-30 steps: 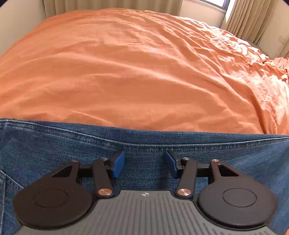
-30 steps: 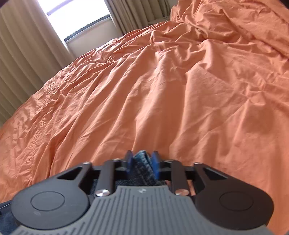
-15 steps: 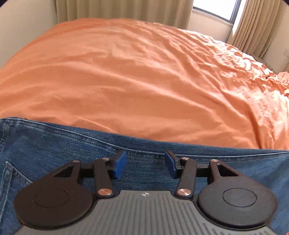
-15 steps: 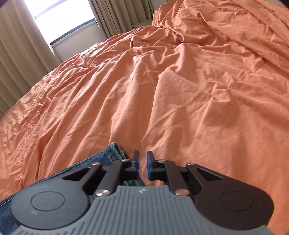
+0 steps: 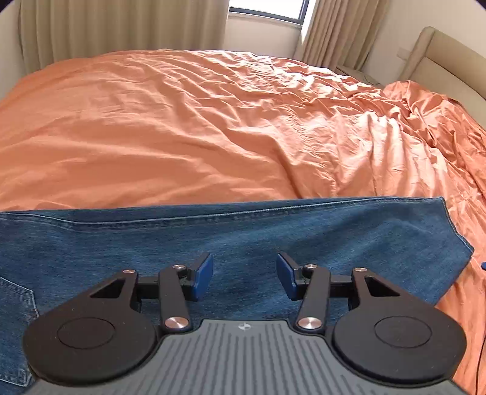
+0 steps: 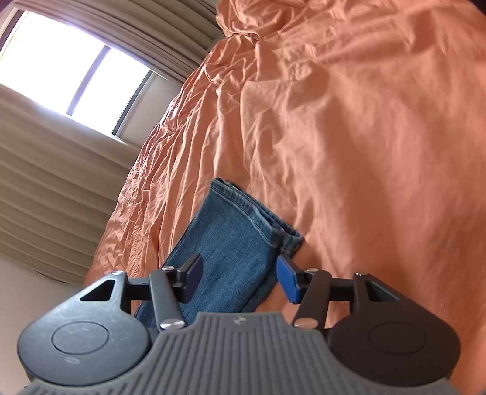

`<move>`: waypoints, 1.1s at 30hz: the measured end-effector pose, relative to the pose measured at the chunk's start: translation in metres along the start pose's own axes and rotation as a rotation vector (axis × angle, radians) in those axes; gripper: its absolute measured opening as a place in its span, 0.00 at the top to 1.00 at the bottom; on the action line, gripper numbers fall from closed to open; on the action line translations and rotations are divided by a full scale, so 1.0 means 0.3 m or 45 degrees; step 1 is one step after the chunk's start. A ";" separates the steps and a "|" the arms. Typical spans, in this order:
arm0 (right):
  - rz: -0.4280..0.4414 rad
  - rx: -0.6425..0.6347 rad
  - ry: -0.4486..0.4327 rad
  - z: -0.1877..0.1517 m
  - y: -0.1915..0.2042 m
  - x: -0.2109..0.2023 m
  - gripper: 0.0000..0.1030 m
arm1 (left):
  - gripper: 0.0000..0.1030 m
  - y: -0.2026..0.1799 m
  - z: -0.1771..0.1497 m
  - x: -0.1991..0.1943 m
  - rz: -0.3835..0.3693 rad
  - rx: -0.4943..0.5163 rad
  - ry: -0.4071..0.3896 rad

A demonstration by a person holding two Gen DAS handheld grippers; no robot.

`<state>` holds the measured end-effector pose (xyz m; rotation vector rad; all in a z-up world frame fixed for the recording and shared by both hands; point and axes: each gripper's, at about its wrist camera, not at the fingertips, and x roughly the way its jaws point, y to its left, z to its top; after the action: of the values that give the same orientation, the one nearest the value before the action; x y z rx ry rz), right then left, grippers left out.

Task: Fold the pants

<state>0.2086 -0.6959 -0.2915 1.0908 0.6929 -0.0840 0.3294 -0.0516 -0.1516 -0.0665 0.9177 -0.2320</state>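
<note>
Blue denim pants (image 5: 243, 234) lie flat across the near part of the orange bed, legs laid one on the other, hem end at the right. My left gripper (image 5: 244, 275) is open and empty, just above the leg's middle. In the right wrist view the leg hems (image 6: 243, 221) lie stacked on the bedcover. My right gripper (image 6: 240, 275) is open and empty, held over the hem end, tilted to one side.
The orange bedcover (image 5: 212, 127) is wrinkled, with a bunched heap at the far right (image 5: 440, 115). Beige curtains (image 5: 121, 27) and a window (image 6: 60, 63) stand behind the bed. A beige headboard (image 5: 440, 51) is at the right.
My right gripper let go of the hem, opened and pulled back and up, tilting. My left gripper stayed open and rose a little, so more of the pants shows.
</note>
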 end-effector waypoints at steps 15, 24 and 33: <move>0.171 0.208 0.041 0.044 -0.183 0.196 0.96 | 0.52 -0.192 -0.014 0.155 -0.114 -0.006 0.091; 0.133 0.002 0.048 0.066 -0.168 0.203 1.00 | 0.64 -0.299 0.029 0.355 -0.136 0.107 0.140; 0.081 -0.051 0.055 0.070 -0.139 0.227 1.00 | 0.74 -0.331 0.160 0.551 -0.085 0.071 0.204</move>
<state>0.2559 -0.7154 -0.3562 1.0777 0.6956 0.0081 0.4471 -0.1877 -0.2356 -0.0273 1.0687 -0.3285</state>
